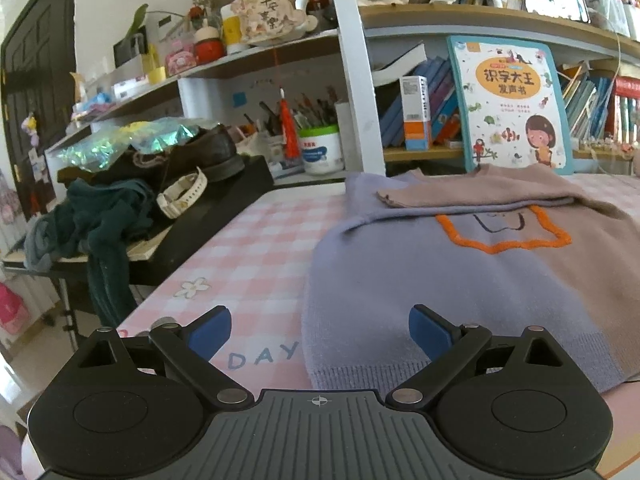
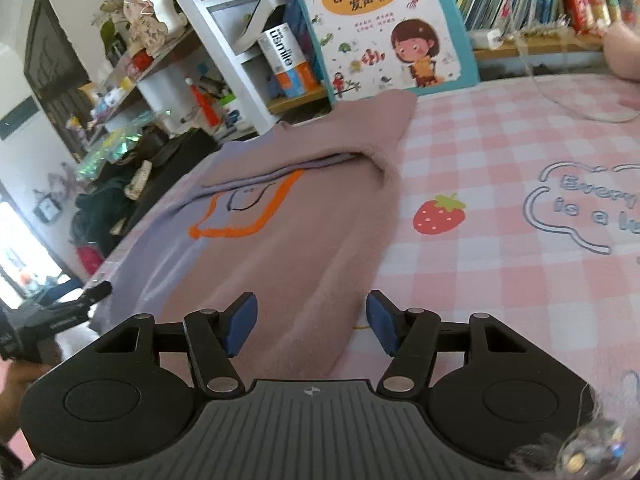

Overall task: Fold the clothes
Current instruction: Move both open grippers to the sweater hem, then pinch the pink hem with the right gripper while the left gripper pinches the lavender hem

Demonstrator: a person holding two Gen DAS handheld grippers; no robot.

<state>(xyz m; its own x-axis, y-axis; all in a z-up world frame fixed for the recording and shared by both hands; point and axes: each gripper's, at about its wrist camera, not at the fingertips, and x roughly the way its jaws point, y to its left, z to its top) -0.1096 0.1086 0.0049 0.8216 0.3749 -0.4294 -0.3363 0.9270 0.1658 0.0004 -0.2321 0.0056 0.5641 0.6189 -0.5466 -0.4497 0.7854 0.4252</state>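
Note:
A knit sweater [image 1: 440, 264], half lilac and half tan with an orange outline on the chest, lies flat on the pink checked table cover [image 1: 248, 256]. Its sleeves are folded across the top. My left gripper [image 1: 320, 334] is open over the sweater's lilac hem corner at the near left edge. In the right wrist view the sweater [image 2: 304, 232] lies ahead, and my right gripper [image 2: 312, 326] is open over its tan hem near the right edge. The left gripper's body [image 2: 48, 320] shows at the left of that view.
A black side stand [image 1: 208, 216] at the left carries dark clothes, a shoe and a white watch. Bookshelves stand behind the table, with a children's book [image 1: 512, 108] leaning right behind the sweater. A thin cable [image 2: 560, 96] lies on the table at the far right.

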